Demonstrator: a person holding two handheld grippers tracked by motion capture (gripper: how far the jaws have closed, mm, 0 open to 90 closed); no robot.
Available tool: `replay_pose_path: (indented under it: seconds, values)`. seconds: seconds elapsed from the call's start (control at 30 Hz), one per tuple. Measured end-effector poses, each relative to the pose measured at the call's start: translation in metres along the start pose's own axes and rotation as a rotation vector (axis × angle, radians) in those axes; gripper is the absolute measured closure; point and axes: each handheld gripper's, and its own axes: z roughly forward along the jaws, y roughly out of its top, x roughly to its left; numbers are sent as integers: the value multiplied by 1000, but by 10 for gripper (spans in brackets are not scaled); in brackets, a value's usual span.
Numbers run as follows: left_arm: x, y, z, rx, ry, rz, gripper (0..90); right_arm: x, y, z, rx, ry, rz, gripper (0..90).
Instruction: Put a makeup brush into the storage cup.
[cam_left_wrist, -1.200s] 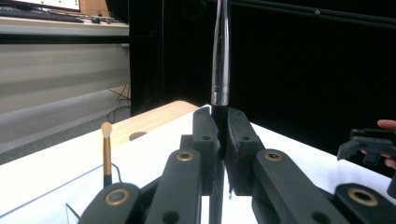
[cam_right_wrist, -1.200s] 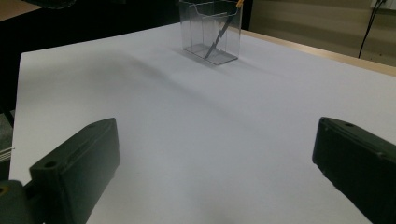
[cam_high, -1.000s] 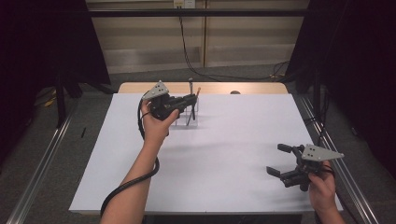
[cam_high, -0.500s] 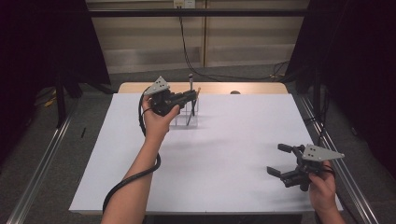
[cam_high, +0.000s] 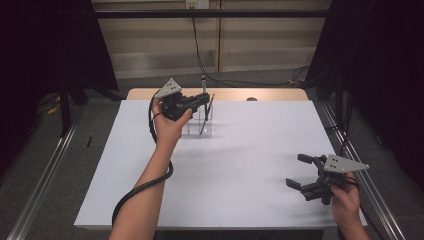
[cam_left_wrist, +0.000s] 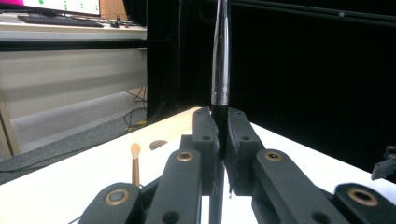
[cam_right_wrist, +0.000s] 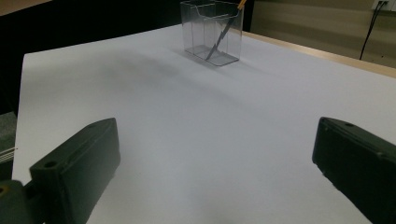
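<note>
High view: left gripper (cam_high: 200, 101) is hovering above the clear holder (cam_high: 200, 122) at the table's (cam_high: 250, 165) far edge.

Left gripper view: jaws are clamping a dark pen (cam_left_wrist: 220, 70), upright.

Right gripper view: jaws are gaping wide, gripping nothing; a brush (cam_right_wrist: 224, 32) is leaning inside the holder.

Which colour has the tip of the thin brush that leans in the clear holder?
The brush tip is pale orange-tan, on a brownish handle; the left gripper view shows it best.
</note>
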Motion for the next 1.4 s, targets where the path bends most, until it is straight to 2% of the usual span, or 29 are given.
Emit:
replay_pose_path:
  seconds: [0.7,1.4]
  values:
    - [10,-1,2,-16,57,-7,840,0,0,-1,-2,0,-4,7]
    - [20,-9,12,-23,105,-15,839,-1,1,-1,-10,2,-4,7]
